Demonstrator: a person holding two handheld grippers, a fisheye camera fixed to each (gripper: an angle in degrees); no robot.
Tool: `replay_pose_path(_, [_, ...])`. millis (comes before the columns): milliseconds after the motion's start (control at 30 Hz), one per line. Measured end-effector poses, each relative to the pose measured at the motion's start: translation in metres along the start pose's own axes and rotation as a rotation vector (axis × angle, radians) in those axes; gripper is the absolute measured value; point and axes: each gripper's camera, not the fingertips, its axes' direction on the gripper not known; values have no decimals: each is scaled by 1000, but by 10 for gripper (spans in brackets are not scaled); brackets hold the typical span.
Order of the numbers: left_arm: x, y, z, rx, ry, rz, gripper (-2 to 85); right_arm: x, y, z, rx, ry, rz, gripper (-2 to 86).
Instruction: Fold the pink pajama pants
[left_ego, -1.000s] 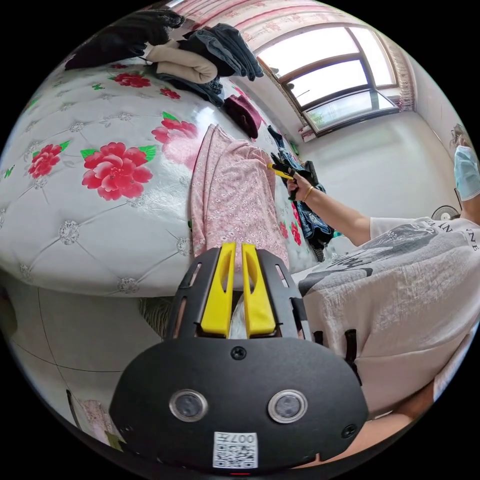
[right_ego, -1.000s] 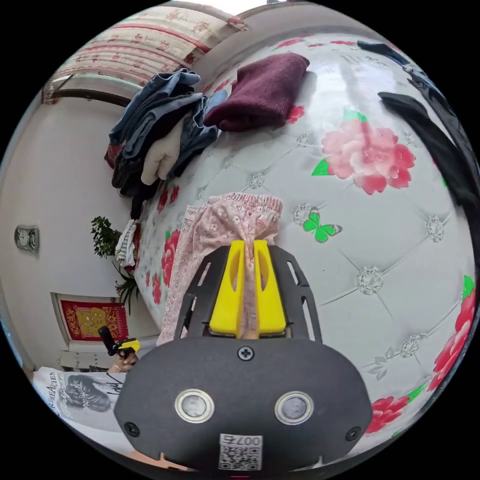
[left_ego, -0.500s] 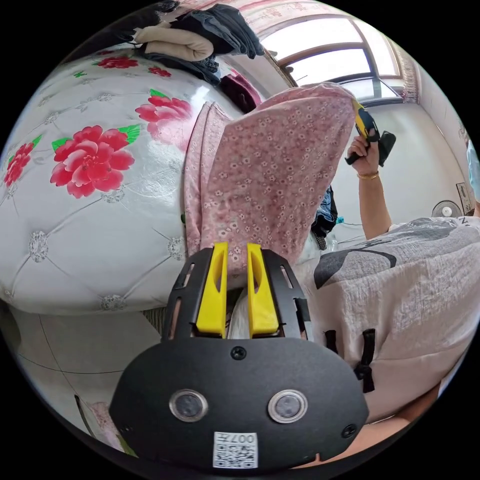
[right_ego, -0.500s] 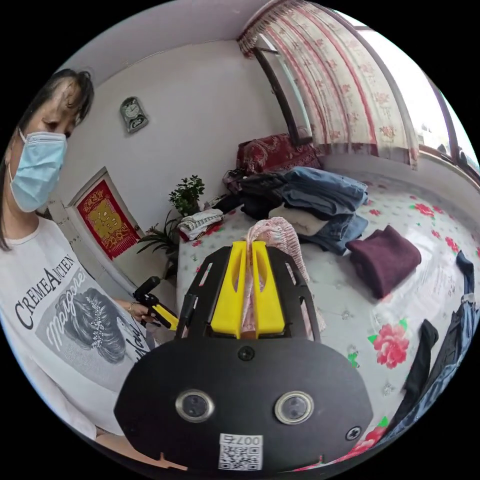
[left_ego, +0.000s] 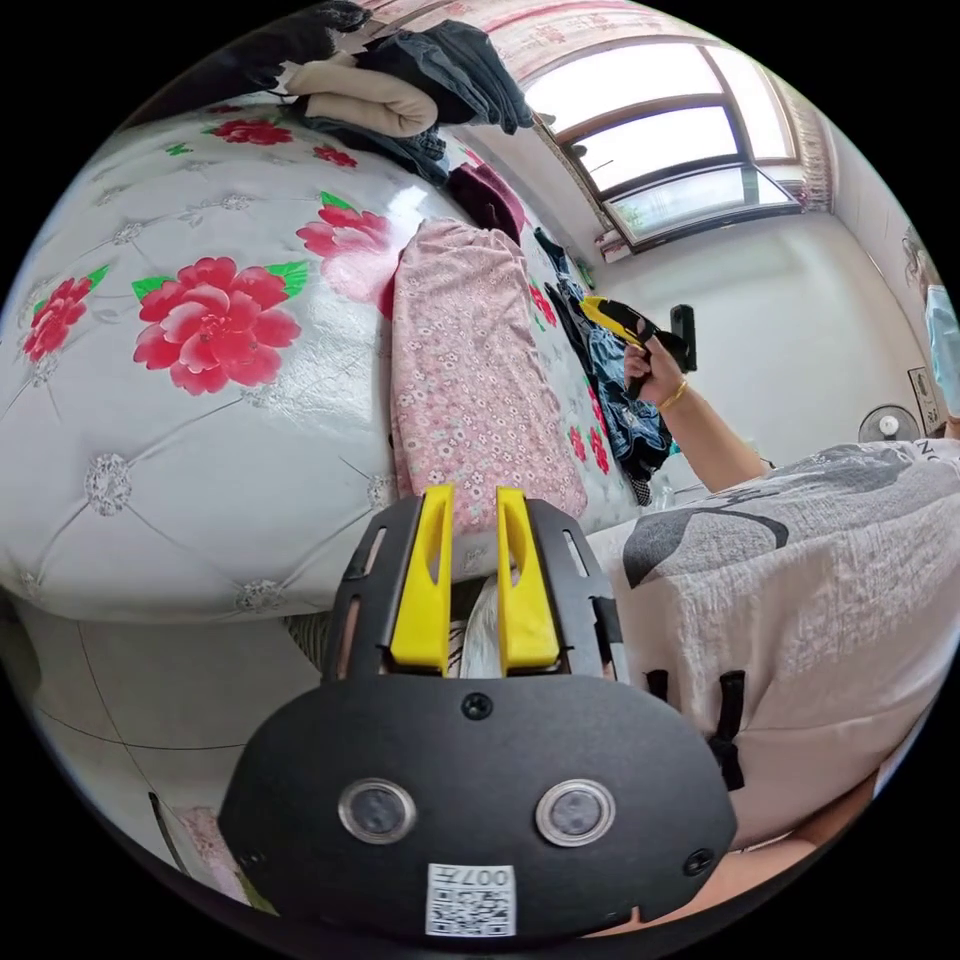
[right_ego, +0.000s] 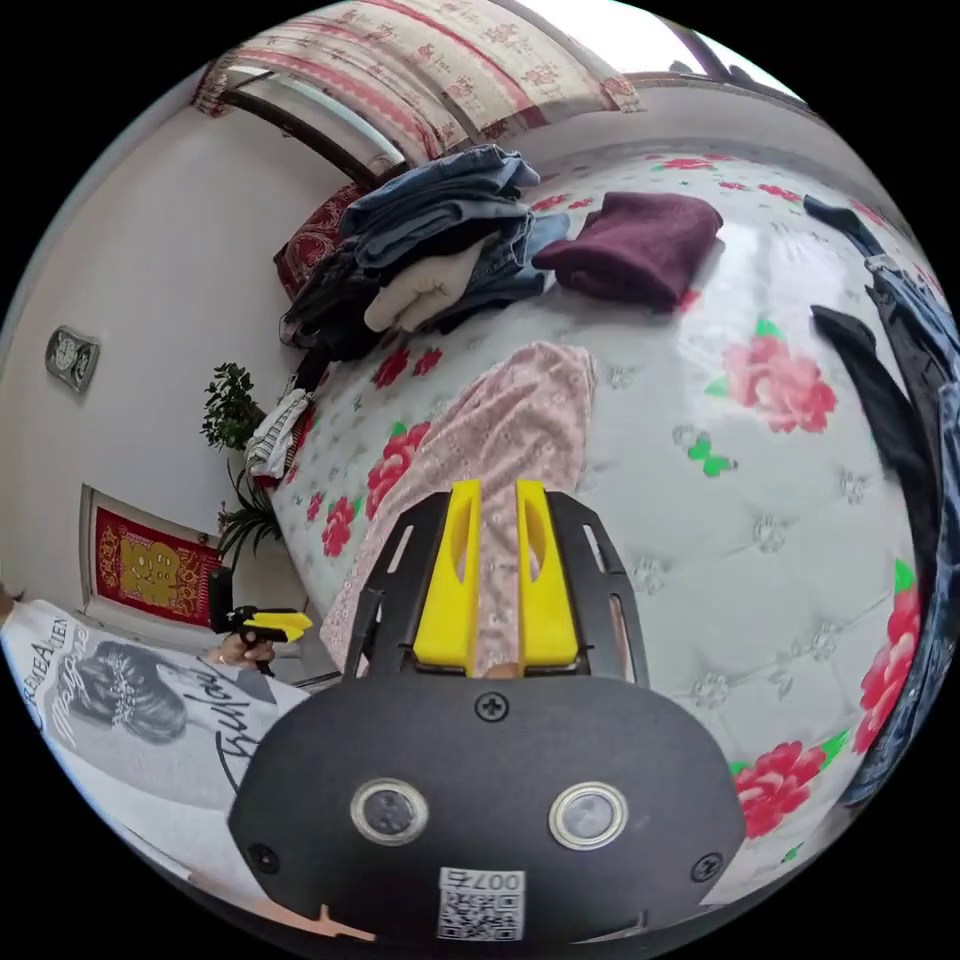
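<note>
Change: since half a second earlier, the pink pajama pants were lowered from the raised right hand-held gripper onto the bed
Pants: laid flat in a long folded strip on the flowered bed cover, released by both tools
Left hand-held gripper: jaws parted, nothing held, just off the near end of the pants
Right hand-held gripper: jaws parted, empty, held above the bed
Beyond: a clothes pile and a maroon garment were seen

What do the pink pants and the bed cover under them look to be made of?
Pink pants: thin, soft woven cloth with a small flower print, matte, probably cotton; it lies limp and flat. Bed cover: glossy, tufted and buttoned with printed red flowers; window glare suggests a smooth, possibly plastic-coated fabric.
</note>
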Motion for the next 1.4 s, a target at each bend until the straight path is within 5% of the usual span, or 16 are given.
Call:
replay_pose_path(333, [-10,-11,13,-219,-14,48,91,3,227,5,-287,-224,224,70])
replay_pose_path(567, [-4,-30,13,-306,-67,89,-1,-27,209,23,-359,-111,107,13])
replay_pose_path(1000, [8,31,-53,-218,69,53,-9,-16,260,-85,-260,-352,127,-2])
replay_pose_path(1233, [35,-44,-116,29,240,175,-8,-7,174,-191,70,-547,90,-1])
replay_pose_path(1400, [48,-168,-132,184,163,241,3,-6,36,-231,190,-404,-45,5])
